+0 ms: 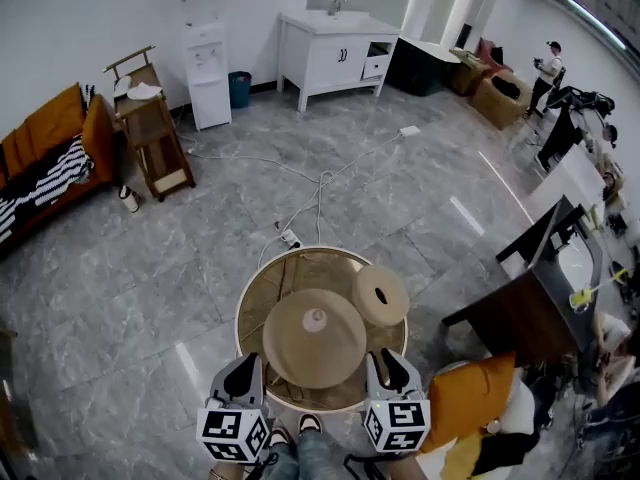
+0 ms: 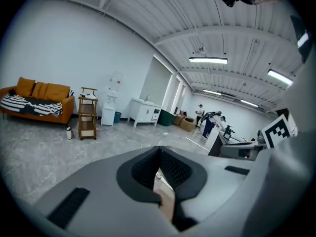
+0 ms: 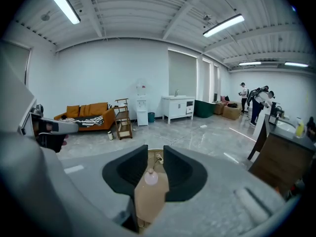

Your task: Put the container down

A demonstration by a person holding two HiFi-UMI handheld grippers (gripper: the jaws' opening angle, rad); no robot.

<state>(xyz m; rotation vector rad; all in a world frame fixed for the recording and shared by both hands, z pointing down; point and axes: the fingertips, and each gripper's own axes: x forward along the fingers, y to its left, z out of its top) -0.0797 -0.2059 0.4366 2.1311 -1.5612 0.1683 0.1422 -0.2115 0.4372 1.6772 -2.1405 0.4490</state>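
Between the fingers of each gripper lies the near rim of the container (image 1: pixel 313 336). The left gripper (image 1: pixel 243 376) and right gripper (image 1: pixel 388 370) both clamp it. Its body extends forward from the fingertips, above the round table (image 1: pixel 275 278); whether it rests there cannot be determined.

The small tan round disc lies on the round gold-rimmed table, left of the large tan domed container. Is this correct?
Not quite. In the head view the small tan round disc lies on the round gold-rimmed table to the right of the large tan domed container, not left.
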